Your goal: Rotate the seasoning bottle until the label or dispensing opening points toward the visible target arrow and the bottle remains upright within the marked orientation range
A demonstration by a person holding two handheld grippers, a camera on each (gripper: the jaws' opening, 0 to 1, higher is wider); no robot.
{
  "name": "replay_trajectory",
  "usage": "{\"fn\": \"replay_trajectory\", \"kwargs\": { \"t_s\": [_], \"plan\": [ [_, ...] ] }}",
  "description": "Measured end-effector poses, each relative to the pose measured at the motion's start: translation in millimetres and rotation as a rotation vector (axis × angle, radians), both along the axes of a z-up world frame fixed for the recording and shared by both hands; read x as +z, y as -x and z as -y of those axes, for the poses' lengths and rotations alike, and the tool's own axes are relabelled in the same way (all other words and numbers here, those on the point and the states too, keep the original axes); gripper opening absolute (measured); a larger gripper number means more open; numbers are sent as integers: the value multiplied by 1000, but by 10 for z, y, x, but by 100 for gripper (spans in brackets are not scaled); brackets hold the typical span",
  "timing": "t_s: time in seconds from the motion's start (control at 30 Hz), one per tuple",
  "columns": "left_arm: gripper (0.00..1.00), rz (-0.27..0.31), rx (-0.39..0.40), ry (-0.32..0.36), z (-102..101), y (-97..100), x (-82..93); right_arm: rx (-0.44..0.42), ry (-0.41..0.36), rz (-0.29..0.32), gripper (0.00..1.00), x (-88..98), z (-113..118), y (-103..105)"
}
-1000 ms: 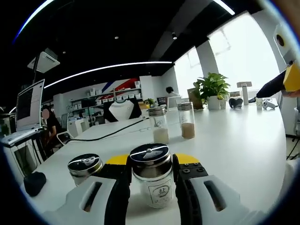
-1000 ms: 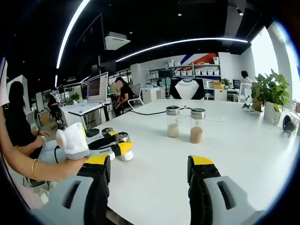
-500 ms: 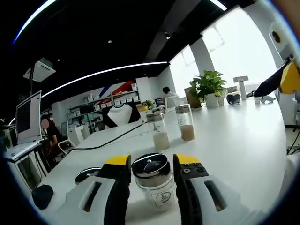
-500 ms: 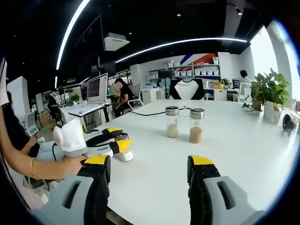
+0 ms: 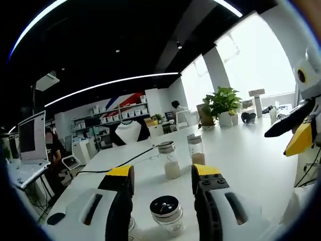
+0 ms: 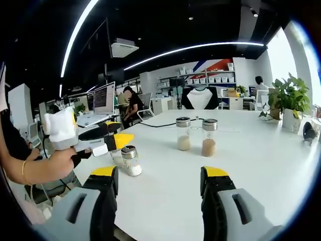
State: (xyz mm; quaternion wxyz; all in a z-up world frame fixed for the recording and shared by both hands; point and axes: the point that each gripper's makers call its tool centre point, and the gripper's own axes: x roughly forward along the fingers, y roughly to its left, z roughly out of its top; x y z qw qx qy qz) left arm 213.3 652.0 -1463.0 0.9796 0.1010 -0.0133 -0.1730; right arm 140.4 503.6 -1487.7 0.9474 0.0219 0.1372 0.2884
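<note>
Two tools open, empty. Left tool (image 5: 161, 183) hangs above bottle (image 5: 167, 215); bottle upright on counter (image 5: 241, 160), free. No arrow visible. Judgement: check label heading; regrip low, twist about vertical axis, no tilt.

**Seasoning bottle stands upright on white table**

A small clear seasoning bottle (image 5: 168, 215) with a shiny dark metal cap sits upright on the white table, at about 6 o'clock in the left gripper view. White powder fills its lower part, and a pale label with a dark mark faces the camera. In the right gripper view the same bottle (image 6: 131, 160) stands at about 9 o'clock, left of centre, its cap level, its body straight, nothing touching it. Any arrow or marked range on the table cannot be made out.
</note>
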Motion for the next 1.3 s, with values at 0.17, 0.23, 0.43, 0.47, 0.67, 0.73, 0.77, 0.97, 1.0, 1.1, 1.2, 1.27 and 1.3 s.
{"fn": "replay_trajectory", "kwargs": {
  "t_s": [0.17, 0.23, 0.43, 0.47, 0.67, 0.73, 0.77, 0.97, 1.0, 1.1, 1.2, 1.27, 1.3],
  "plan": [
    [65, -5, -5, 1, -25, 65, 146, -11, -21, 4, 65, 1, 44, -18],
    [73, -18, -15, 18, -21, 93, 180, -11, -25, 3, 65, -1, 62, -24],
    [89, -71, -43, 135, -18, 205, 212, -11, -24, 6, 65, 3, 105, -39],
    [90, -76, -46, 140, -25, 214, 213, -12, -24, 6, 65, 5, 110, -42],
    [92, -107, -64, 141, -32, 295, 228, -8, -18, 3, 64, 10, 132, -87],
    [92, -113, -69, 137, -27, 314, 223, -6, -15, 8, 64, 28, 139, -113],
    [91, -112, -75, 131, -21, 324, 220, -5, -14, 11, 63, 44, 142, -136],
    [89, -131, -94, 98, 1, 352, 146, 9, -14, 18, 61, 109, 88, -284],
    [89, -134, -96, 97, 0, 357, 140, 18, -9, 23, 60, 132, 62, -314],
    [89, -131, -100, 81, -11, 376, 132, 32, -3, 37, 60, 182, 10, -386],
    [86, -126, -106, 67, -28, 388, 118, 47, -10, 41, 60, 206, -74, -477],
    [86, -125, -107, 66, -43, 394, 112, 59, -7, 41, 60, 202, -134, -507],
    [86, -125, -107, 69, -52, 396, 113, 65, -4, 40, 60, 199, -164, -521]
  ]
}}
